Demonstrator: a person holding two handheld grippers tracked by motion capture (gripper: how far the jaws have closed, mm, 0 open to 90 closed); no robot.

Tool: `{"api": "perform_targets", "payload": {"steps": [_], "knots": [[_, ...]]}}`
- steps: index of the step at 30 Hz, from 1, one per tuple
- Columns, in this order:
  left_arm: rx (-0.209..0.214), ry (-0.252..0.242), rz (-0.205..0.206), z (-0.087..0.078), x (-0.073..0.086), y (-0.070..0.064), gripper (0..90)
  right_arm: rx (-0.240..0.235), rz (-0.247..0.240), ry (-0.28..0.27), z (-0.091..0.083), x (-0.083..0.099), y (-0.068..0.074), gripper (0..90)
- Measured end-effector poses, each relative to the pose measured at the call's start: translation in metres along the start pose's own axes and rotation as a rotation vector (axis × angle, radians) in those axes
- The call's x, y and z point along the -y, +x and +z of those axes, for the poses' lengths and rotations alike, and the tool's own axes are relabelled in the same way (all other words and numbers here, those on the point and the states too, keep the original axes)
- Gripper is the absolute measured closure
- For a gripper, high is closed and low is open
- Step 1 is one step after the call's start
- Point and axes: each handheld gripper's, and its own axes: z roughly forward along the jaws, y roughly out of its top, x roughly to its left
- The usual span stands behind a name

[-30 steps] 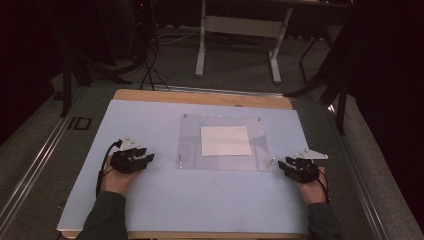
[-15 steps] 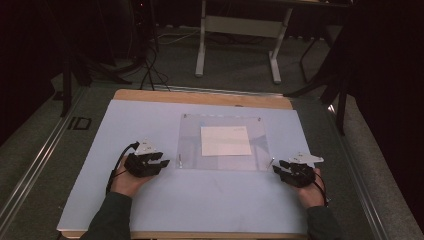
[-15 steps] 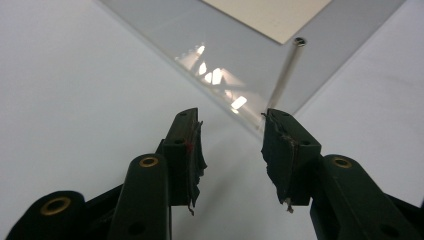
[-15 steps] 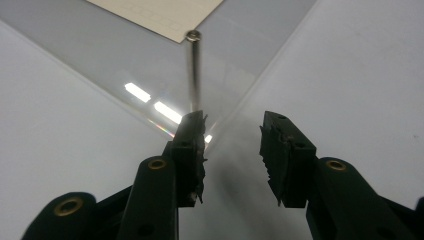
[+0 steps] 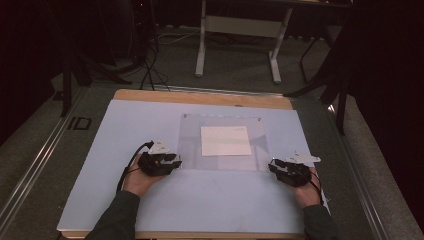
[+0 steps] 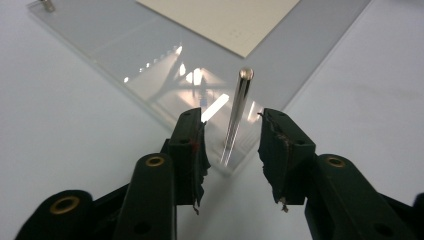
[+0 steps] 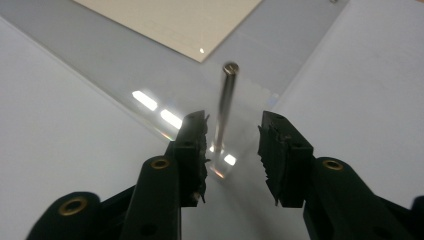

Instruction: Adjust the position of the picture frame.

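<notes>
A dim room with dark floor and a white-legged stand lies beyond the surface (image 5: 125, 200), which is covered by a pale blue sheet over a wooden board. On it lies a clear acrylic plate (image 5: 222, 162) with a cream paper sheet (image 5: 225, 140) on its middle. 2 metal pins stand upright at the plate's near corners, and small fittings sit at the 2 far corners.

The left gripper (image 5: 173, 163) rests at the plate's near left corner. In the left gripper view its jaws stand parted, with the left pin (image 6: 238, 110) rising between them, touching neither.

The right gripper (image 5: 274, 166) sits at the plate's near right corner. In the right gripper view its jaws are likewise released, and the right pin (image 7: 225, 102) stands in the gap, clear of both pads.

Each hand holds its gripper low over the surface, sleeves coming in from the bottom edge.
</notes>
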Motion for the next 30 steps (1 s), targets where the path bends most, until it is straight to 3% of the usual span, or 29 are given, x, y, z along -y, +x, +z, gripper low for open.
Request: {"api": "perform_targets", "payload": {"steps": [7,12,15,24,27,28,30], "knots": [[0.012,0.015,0.034,0.020,-0.007,-0.002,68.7,0.015,0.005,-0.013,0.011,-0.006,0.005,67.7],[0.023,0.012,0.043,0.025,-0.008,-0.002,75.4,0.028,0.019,-0.010,0.018,-0.007,0.006,70.2],[0.009,0.022,0.053,0.027,-0.009,-0.002,80.8,0.040,0.023,-0.007,0.020,-0.008,0.007,74.1],[0.016,0.012,0.073,0.028,-0.008,0.001,82.1,0.047,0.023,-0.011,0.024,-0.008,0.009,82.7],[0.008,0.009,0.096,0.029,-0.009,-0.001,82.5,0.050,0.026,-0.011,0.024,-0.008,0.009,83.2],[-0.005,0.013,0.127,0.029,-0.009,-0.002,83.4,0.050,0.025,-0.012,0.024,-0.008,0.009,83.5],[-0.009,0.012,0.134,0.029,-0.009,-0.004,83.6,0.050,0.025,-0.012,0.024,-0.008,0.009,83.5]]}}
